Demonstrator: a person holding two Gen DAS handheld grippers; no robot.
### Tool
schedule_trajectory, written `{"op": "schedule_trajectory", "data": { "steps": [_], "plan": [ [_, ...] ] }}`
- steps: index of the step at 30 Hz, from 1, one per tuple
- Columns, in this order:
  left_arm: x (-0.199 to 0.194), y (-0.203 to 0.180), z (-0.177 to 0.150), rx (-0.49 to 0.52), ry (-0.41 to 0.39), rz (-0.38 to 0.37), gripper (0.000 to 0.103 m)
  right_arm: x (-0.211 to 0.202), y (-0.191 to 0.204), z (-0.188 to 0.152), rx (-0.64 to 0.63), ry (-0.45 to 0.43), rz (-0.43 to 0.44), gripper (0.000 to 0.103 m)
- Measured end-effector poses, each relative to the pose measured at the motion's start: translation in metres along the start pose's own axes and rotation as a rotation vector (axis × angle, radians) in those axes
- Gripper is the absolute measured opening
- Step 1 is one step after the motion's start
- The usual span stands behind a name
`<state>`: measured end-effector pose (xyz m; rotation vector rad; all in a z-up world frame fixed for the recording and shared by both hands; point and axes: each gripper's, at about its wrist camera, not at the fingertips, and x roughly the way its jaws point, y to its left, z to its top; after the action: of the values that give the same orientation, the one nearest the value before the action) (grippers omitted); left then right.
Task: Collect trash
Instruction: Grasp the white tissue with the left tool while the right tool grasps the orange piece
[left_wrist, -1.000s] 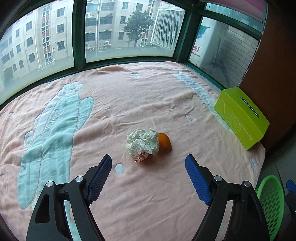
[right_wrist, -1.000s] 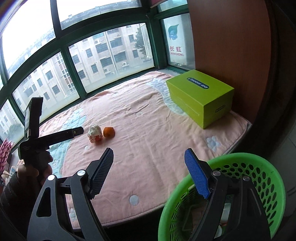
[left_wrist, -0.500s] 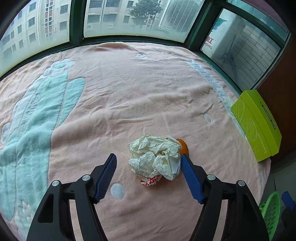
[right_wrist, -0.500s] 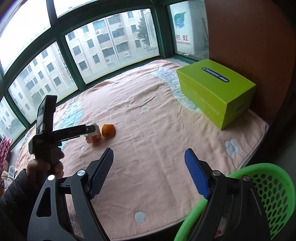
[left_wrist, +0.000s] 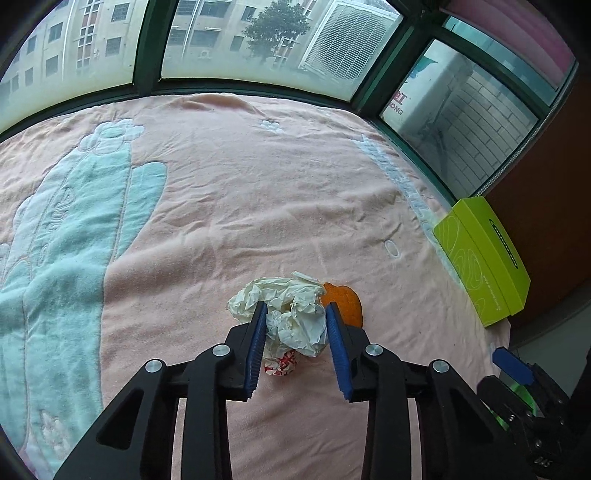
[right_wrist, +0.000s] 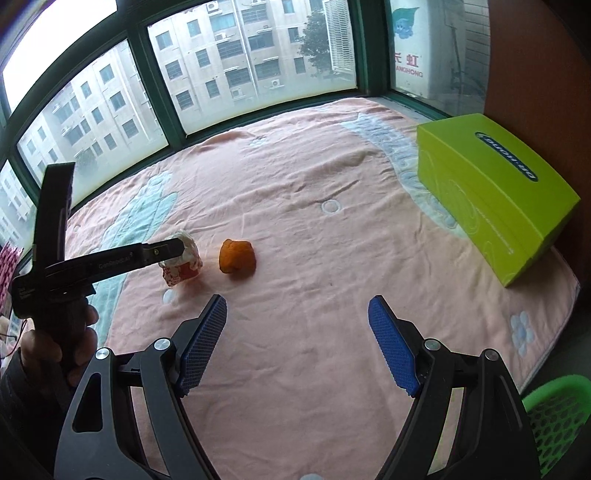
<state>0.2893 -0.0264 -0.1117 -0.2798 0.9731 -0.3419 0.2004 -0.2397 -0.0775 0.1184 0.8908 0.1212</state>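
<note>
A crumpled white paper ball (left_wrist: 295, 317) with a red-printed scrap under it lies on the pink blanket (left_wrist: 221, 206). My left gripper (left_wrist: 296, 306) has its blue pads on either side of the ball; its jaws are closing and squeeze the paper. An orange peel-like lump (left_wrist: 345, 302) lies just right of the ball, touching it. From the right wrist, the left gripper (right_wrist: 177, 246) reaches onto the paper ball (right_wrist: 186, 258), and the orange lump (right_wrist: 236, 256) sits beside it. My right gripper (right_wrist: 297, 299) hovers open over bare blanket, nearer than the lump, with nothing between its fingers.
A lime-green box (right_wrist: 495, 199) stands on the blanket's right side by the brown wall. A green perforated basket (right_wrist: 557, 417) sits below the bed's near right edge. Windows with dark green frames bound the far side. A person's hand (right_wrist: 55, 339) grips the left tool.
The left gripper came down onto the paper ball and narrowed its jaws around it. The right gripper moved forward over the blanket, leaving the basket at the frame's corner.
</note>
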Motion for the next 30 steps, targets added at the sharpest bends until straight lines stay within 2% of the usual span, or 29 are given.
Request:
{"op": "schedule_trajectory", "data": {
  "steps": [7,11,16,19,22,26,30],
  "plan": [
    [-0.030,0.022,-0.001,-0.046,-0.054,0.023,0.032,0.044,0.025,0.013,-0.018,0.048,0.063,0.067],
    [-0.043,0.031,-0.004,-0.064,-0.079,0.034,0.032,0.065,0.035,0.015,-0.021,0.049,0.056,0.059],
    [-0.055,0.038,-0.008,-0.082,-0.100,0.033,0.032,0.088,0.047,0.019,-0.031,0.053,0.056,0.054],
    [-0.060,0.044,-0.009,-0.096,-0.108,0.032,0.032,0.102,0.058,0.022,-0.062,0.061,0.036,0.052],
    [-0.065,0.048,-0.011,-0.110,-0.116,0.029,0.032,0.111,0.064,0.024,-0.078,0.068,0.023,0.046],
    [-0.067,0.050,-0.012,-0.115,-0.118,0.032,0.032,0.116,0.068,0.024,-0.098,0.058,-0.009,0.045],
    [-0.066,0.050,-0.014,-0.124,-0.115,0.029,0.032,0.118,0.071,0.024,-0.131,0.052,-0.056,0.037]
  ]
}}
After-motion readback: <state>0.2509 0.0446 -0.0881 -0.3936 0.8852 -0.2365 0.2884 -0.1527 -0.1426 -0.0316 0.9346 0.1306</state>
